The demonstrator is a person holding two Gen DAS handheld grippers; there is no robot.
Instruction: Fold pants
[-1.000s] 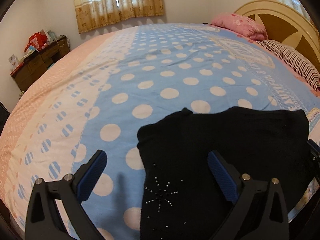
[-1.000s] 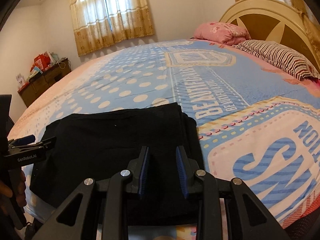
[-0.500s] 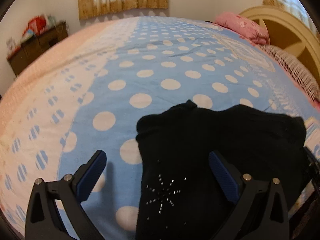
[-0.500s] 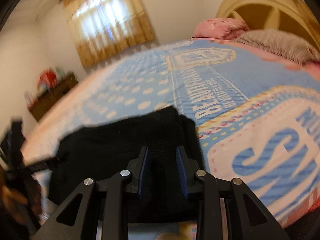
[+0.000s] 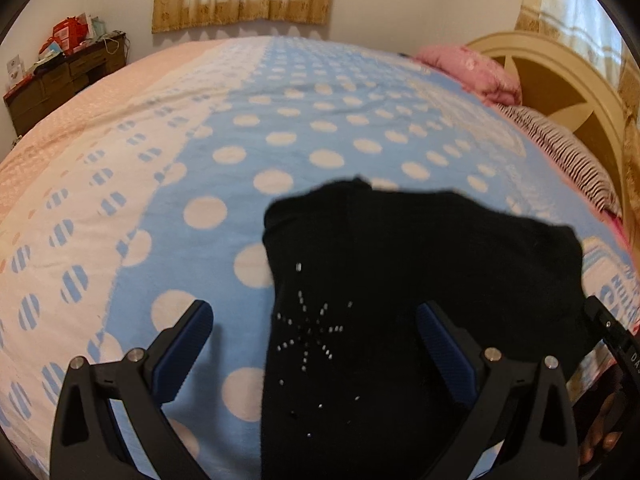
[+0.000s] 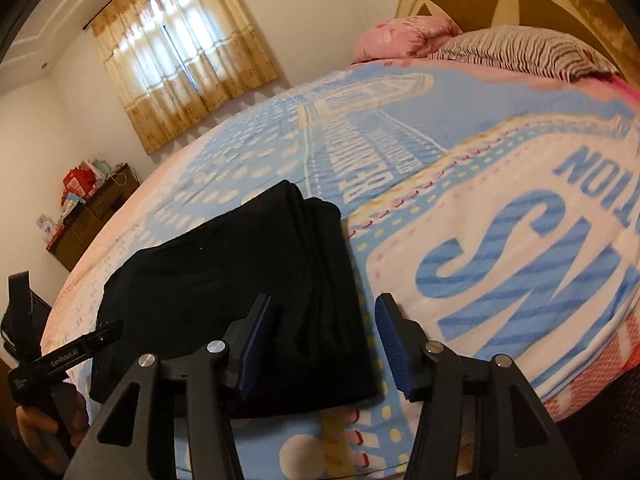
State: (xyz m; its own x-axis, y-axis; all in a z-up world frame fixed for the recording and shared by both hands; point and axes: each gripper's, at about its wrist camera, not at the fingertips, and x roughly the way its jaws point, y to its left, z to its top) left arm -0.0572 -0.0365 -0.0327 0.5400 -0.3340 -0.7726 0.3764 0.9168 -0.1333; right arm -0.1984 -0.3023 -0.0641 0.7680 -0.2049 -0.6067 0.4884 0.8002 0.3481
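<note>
The black pants (image 5: 400, 280) lie folded into a flat rectangle on the bed near its front edge, with a small rhinestone star on the near left part. They also show in the right wrist view (image 6: 240, 280). My left gripper (image 5: 316, 344) is wide open just above the pants' left end, holding nothing. My right gripper (image 6: 326, 340) is open, its jaws straddling the pants' right edge, holding nothing.
The bedspread (image 5: 280, 140) is blue with white dots, with large blue lettering at the right (image 6: 520, 260). A pink pillow (image 5: 472, 72) and a striped pillow (image 6: 520, 48) lie by the headboard (image 5: 560, 92). A wooden dresser (image 5: 60, 76) stands far left.
My right gripper was shut and has opened, tilting to the left. My left gripper stayed open and shifted slightly over the pants.
</note>
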